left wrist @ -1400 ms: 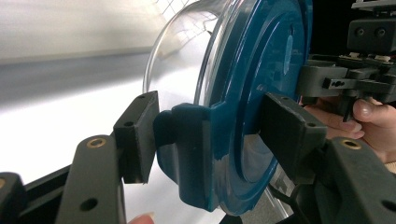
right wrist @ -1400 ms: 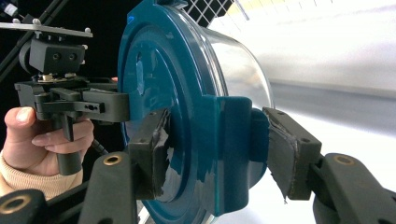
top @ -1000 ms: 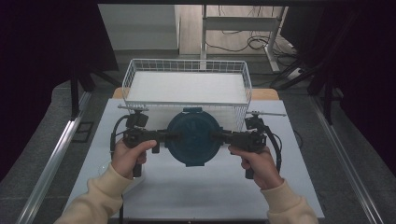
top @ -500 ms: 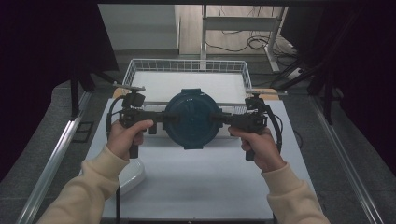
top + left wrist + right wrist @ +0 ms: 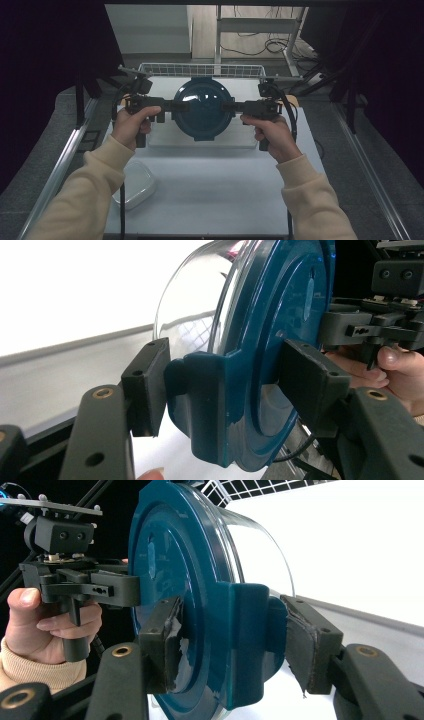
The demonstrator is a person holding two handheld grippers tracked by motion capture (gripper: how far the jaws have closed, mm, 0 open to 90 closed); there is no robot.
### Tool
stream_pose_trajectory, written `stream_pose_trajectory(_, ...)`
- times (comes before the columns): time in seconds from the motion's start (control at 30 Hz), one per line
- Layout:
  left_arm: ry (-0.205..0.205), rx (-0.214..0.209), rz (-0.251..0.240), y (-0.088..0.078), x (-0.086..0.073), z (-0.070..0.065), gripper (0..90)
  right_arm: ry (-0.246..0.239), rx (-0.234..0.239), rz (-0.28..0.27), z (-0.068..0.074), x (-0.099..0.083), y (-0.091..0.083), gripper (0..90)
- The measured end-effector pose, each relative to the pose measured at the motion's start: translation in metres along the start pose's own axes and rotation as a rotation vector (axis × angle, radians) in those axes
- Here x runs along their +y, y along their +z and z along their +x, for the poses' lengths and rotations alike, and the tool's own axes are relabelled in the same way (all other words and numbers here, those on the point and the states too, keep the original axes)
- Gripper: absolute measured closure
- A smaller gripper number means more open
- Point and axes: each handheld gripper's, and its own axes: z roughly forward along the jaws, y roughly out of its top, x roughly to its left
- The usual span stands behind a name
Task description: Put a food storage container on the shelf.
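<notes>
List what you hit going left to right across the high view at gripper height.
Left hand → left gripper → blue lidded bowl → right gripper → right hand. Each gripper clamps a side handle of the bowl, which is held above the wire basket.

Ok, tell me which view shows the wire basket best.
The high view: the wire basket lies behind the raised blue lidded bowl, its far wall and both corners visible. The right gripper view catches just a corner of mesh at the top edge. The left gripper view gives faint grid lines through the bowl's clear wall.
</notes>
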Motion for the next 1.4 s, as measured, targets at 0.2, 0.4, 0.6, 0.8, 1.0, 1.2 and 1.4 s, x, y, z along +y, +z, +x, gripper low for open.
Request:
stream_pose_trajectory(0.2,-0.001,-0.003,-0.007,-0.002,0.01,0.001,38.7,-0.006,0.001,-0.004,0.0,0.01,0.002,44.8)
stream_pose_trajectory(0.4,0.004,-0.004,-0.008,-0.003,0.022,0.002,38.6,-0.013,0.001,-0.009,0.001,0.023,0.003,44.9)
stream_pose_trajectory(0.6,0.001,-0.004,-0.003,0.0,0.034,0.006,38.7,-0.016,0.0,-0.008,-0.003,0.033,0.005,44.9)
stream_pose_trajectory(0.8,-0.003,-0.01,-0.011,0.003,0.047,0.012,38.7,-0.015,-0.005,-0.009,-0.008,0.047,0.01,44.9)
stream_pose_trajectory(1.0,-0.013,-0.005,-0.014,0.007,0.058,0.02,38.7,-0.008,-0.004,-0.005,-0.015,0.057,0.016,44.9)
stream_pose_trajectory(1.2,-0.033,-0.022,-0.013,0.013,0.064,0.033,38.9,0.01,-0.01,0.012,-0.024,0.064,0.024,45.0)
stream_pose_trajectory(1.4,-0.054,-0.018,0.004,0.018,0.067,0.044,39.0,0.04,-0.011,0.026,-0.033,0.065,0.032,44.9)
